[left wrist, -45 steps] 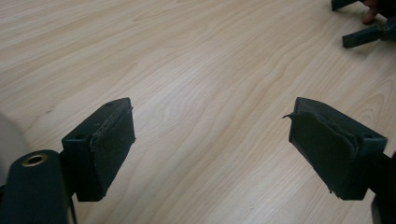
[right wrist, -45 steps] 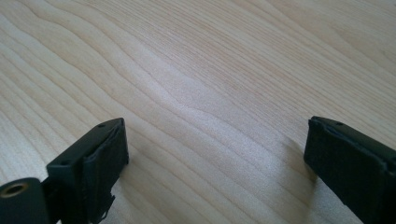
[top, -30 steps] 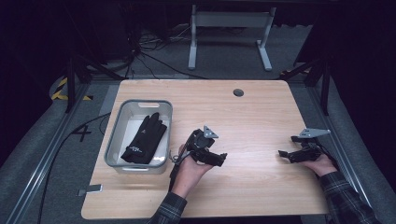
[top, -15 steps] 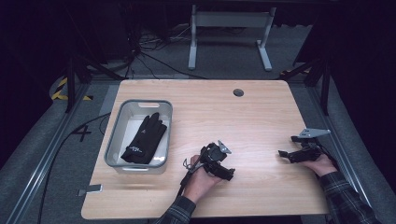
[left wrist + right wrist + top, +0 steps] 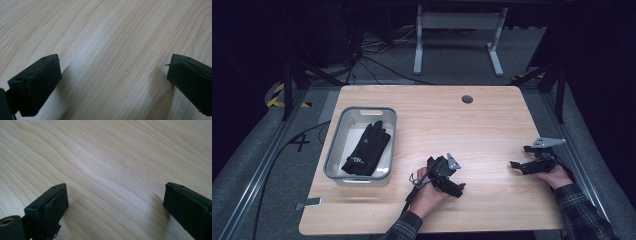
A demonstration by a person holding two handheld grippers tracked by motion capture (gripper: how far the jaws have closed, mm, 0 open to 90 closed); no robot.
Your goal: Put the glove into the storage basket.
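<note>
— Two grippers on the wooden table [image 5: 492, 125] right now, one in each of my hands. My left gripper [image 5: 458, 189] sits low over the near middle of the board, pointing right, and its jaws have just been opening — wide apart now, with bare wood grain between them.

— Anything caught between those jaws?

— Not a thing. In the left gripper view the two black pads stand far apart over the bare surface, each casting a soft shadow on it.

— And the other hand?

— My right gripper [image 5: 518, 165] rests at the near right edge, pointing left toward the middle. Its jaws are spread wide too, and the right gripper view has plain wood between them.

— Where's the glove?

— Black glove [image 5: 367, 149] is lying in the grey bin [image 5: 336, 150] on the left side of the table, fingers pointing to the far side, cuff toward the near wall. It lies inside the bin, well apart from both grippers — my left one is nearer to it, off to the right of the bin's near corner.

— Contact with the bin?

— None; both grippers are apart from it.
</note>
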